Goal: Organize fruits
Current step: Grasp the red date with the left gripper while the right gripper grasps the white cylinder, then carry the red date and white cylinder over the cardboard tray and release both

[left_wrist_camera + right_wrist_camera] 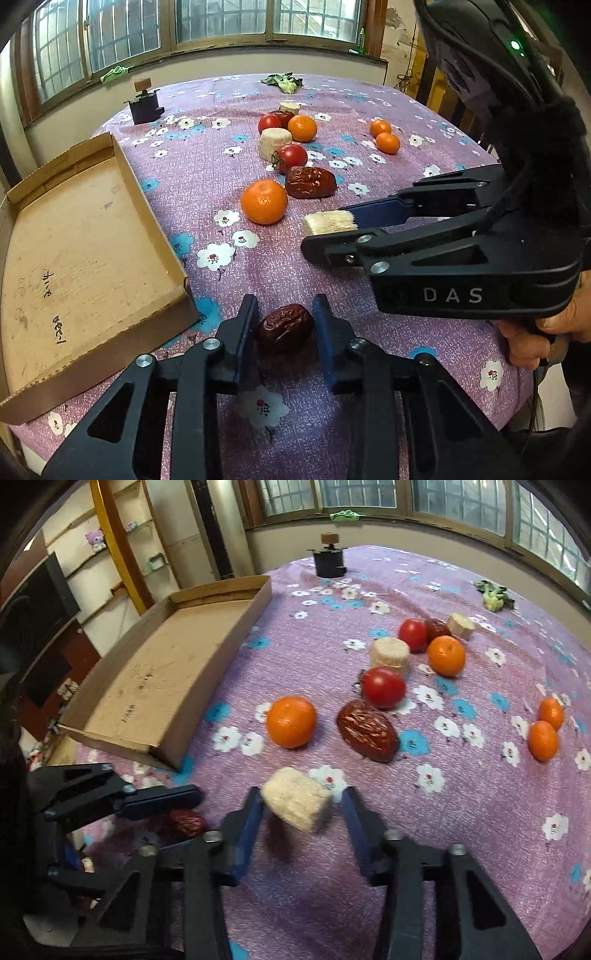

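From my left wrist cam, the left gripper (284, 325) had its jaws pinched on a date (285, 328) sitting on the floral cloth (369, 92), right next to the near corner of the cardboard tray (85, 258). Over on the right, the right gripper (325, 236) was clamped on a pale cylinder (328, 222). Past that sat an orange (264, 202), another date (311, 182) and a tomato (291, 158). From the right wrist cam, the right gripper (300, 808) had the cylinder (297, 799) squeezed between its blue pads, looking a bit tilted. The left gripper (177, 812) showed at lower left, closed on its date (186, 822), close to the tray (166, 675).
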The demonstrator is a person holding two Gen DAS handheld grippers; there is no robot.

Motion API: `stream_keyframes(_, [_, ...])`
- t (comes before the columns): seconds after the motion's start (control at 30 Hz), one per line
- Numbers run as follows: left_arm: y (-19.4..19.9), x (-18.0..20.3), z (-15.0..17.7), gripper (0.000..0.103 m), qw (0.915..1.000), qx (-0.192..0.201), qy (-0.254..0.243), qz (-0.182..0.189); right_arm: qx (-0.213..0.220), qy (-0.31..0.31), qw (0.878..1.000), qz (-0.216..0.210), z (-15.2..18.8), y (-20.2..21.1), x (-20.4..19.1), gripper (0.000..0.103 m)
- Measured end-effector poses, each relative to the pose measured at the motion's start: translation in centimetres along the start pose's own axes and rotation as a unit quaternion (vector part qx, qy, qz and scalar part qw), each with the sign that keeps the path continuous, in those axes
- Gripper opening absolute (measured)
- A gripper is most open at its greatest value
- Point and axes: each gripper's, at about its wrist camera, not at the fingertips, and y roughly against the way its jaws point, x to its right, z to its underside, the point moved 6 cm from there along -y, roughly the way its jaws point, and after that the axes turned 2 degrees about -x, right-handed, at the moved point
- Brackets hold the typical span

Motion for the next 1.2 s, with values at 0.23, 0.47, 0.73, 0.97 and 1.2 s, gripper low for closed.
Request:
stream_keyframes(0.23, [1.4, 0.1, -0.2, 0.028, 1.0000, 0.008, -0.003, -0.002, 0.016, -0.021, 1.000, 0.000, 0.8, 2.1, 0.8, 0.039])
stream_keyframes(0.47, [3.3, -0.3, -1.3, 0.028, 0.9996, 0.022, 0.015, -0.007, 0.037, -0.052, 0.998, -0.002, 1.7, 4.5, 2.2, 0.039])
stream_keyframes(0.73, [4.5, -0.2, -2.0, 0.028, 0.9991, 0.033, 0.020, -0.015, 0.056, -0.077, 0.996, -0.003, 2.0, 6.3, 2.8, 0.039])
stream_keyframes(0.97, [5.8, -0.8, -2.3, 0.028, 0.9984, 0.046, 0.027, -0.021, 0.065, -0.074, 0.995, -0.006, 1.6, 7.0, 2.1, 0.039])
stream_keyframes(1.2, [7.0, -1.9, -2.5, 0.028, 0.9971, 0.059, 0.038, -0.028, 0.072, -0.068, 0.995, -0.010, 1.0, 7.4, 1.4, 0.039])
